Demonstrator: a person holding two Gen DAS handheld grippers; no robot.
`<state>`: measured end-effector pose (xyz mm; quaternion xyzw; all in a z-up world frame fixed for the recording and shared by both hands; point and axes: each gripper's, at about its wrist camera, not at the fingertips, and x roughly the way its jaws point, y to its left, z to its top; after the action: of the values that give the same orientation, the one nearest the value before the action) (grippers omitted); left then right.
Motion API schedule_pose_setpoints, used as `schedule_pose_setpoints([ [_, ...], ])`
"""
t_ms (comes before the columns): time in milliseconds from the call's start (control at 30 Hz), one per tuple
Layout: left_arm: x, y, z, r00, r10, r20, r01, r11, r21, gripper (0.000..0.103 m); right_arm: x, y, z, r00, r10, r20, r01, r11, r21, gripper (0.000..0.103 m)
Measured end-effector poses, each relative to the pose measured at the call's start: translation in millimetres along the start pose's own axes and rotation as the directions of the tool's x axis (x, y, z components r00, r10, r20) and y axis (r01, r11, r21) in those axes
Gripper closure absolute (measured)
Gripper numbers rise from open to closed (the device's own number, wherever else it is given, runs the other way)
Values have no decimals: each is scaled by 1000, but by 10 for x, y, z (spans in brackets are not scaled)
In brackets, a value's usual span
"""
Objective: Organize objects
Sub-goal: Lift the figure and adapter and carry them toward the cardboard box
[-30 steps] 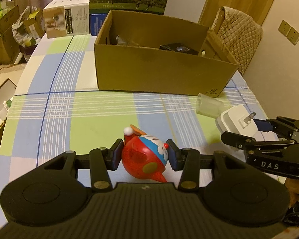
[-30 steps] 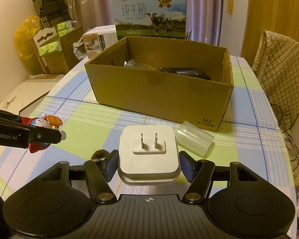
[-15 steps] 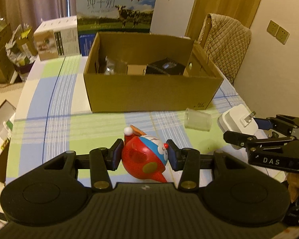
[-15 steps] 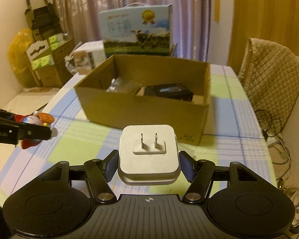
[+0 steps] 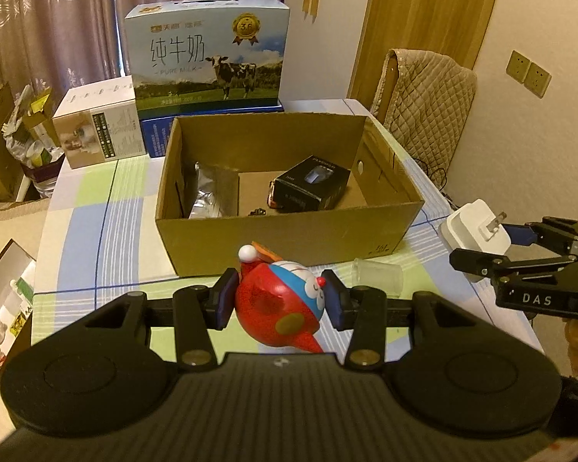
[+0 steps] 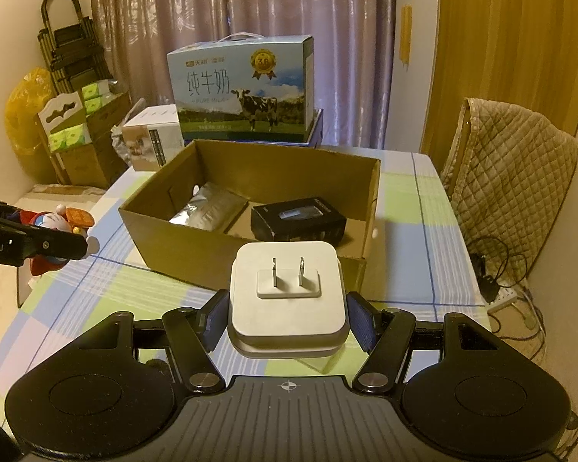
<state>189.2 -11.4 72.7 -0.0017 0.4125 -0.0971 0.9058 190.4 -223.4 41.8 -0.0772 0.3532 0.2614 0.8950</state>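
Observation:
My left gripper (image 5: 277,304) is shut on a red Doraemon toy (image 5: 277,308) and holds it above the table, just in front of the open cardboard box (image 5: 289,231). My right gripper (image 6: 287,315) is shut on a white plug adapter (image 6: 287,300), prongs forward, raised before the box's (image 6: 250,261) near right corner. The adapter also shows in the left wrist view (image 5: 476,231), the toy in the right wrist view (image 6: 54,227). Inside the box lie a silver foil pouch (image 5: 208,196) and a black small box (image 5: 308,188).
A clear plastic cup (image 5: 377,277) lies on the checked tablecloth (image 5: 96,231) by the box's front right corner. A milk carton (image 5: 208,69) and a white box (image 5: 96,131) stand behind the box. A padded chair (image 6: 512,177) is at right.
Both grippers have risen with their objects, so the inside of the box now shows. Both holds are unchanged.

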Motion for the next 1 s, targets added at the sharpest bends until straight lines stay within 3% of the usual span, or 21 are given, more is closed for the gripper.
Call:
schedule_pose_setpoints([
  [400,90,-44,146,1000,-22,-6,22,1000,6,62,116,-63,110,1000,15,-12,-15,1000,3,41],
  [1000,533,137,824,1000,-18,-4,18,999,30,62,698,-245,798,999,39,-5,-39,999,9,41],
])
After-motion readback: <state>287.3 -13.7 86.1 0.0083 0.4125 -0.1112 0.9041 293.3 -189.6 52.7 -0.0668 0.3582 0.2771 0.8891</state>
